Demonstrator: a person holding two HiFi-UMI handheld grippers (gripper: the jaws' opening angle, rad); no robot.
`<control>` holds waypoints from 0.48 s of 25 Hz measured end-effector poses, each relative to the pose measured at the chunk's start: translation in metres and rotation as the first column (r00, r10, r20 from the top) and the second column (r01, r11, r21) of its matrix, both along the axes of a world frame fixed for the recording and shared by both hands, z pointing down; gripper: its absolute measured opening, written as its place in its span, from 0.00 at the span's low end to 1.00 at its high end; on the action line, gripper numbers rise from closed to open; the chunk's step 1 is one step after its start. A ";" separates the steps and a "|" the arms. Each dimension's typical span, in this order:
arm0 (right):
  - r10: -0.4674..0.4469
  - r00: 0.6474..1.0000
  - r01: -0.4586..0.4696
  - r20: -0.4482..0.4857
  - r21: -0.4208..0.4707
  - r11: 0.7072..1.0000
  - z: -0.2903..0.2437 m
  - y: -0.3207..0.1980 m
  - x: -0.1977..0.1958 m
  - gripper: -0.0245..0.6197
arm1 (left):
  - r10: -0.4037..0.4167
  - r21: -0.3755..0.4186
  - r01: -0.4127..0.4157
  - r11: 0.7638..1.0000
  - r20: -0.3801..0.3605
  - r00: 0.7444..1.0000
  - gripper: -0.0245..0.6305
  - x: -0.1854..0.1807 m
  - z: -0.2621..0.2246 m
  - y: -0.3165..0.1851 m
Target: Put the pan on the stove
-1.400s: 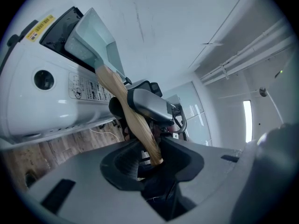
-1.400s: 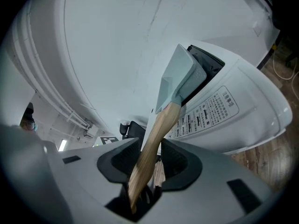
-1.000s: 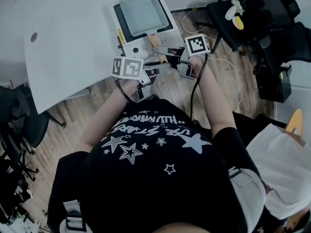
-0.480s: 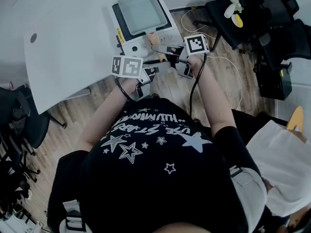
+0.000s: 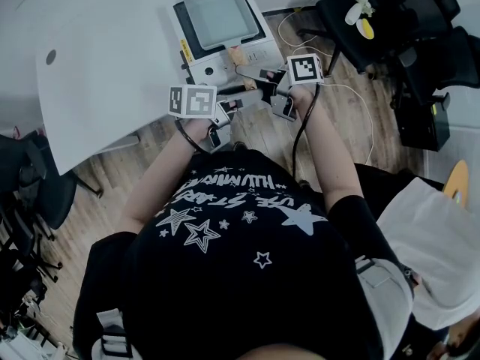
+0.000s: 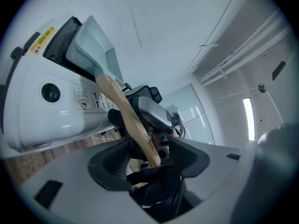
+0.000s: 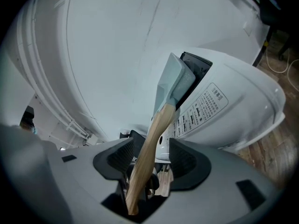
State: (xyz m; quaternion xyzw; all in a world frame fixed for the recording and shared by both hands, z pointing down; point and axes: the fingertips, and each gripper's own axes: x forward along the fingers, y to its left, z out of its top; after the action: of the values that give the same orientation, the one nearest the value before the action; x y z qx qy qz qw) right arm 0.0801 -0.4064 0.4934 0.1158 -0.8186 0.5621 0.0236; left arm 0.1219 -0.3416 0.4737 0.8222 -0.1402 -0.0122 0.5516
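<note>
Pan on stove; handle between opening jaws of left gripper and right gripper, pads clear. White table beside stove, wood floor near.

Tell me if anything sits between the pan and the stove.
Nothing visible does. The pan already rests on the stove, and its wooden handle runs between the opening jaws of the left gripper and right gripper, neither pressing on it.

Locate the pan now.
Head view, top centre: pan on the stove at the table edge, handle between the opening jaws of left gripper and right gripper.
</note>
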 end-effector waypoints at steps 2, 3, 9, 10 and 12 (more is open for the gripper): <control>0.030 0.999 -0.030 -0.013 -0.005 1.000 0.003 -0.001 0.002 0.38 | -0.012 0.000 0.012 1.000 0.004 1.000 0.42 -0.006 0.001 -0.001; 0.047 0.999 -0.047 -0.017 -0.011 0.999 0.003 -0.001 0.004 0.38 | -0.016 -0.001 0.016 1.000 0.006 1.000 0.43 -0.009 0.002 -0.001; 0.163 0.986 -0.162 -0.022 0.018 0.987 0.002 -0.005 0.016 0.38 | -0.022 -0.016 0.023 1.000 0.009 1.000 0.44 -0.022 0.007 0.001; 0.186 0.982 -0.185 -0.036 0.032 0.982 0.004 -0.007 0.021 0.38 | -0.026 -0.015 0.026 1.000 0.012 1.000 0.44 -0.024 0.008 0.001; 0.240 0.968 -0.238 -0.066 0.044 0.970 0.007 -0.008 0.029 0.38 | -0.041 0.001 0.041 0.999 0.023 0.999 0.44 -0.031 0.009 -0.001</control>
State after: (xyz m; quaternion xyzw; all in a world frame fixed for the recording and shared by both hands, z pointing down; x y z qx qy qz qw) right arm 0.1089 -0.4143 0.5008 0.2339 -0.8071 0.5419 -0.0173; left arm 0.0909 -0.3422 0.4823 0.8193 -0.1633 -0.0138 0.5494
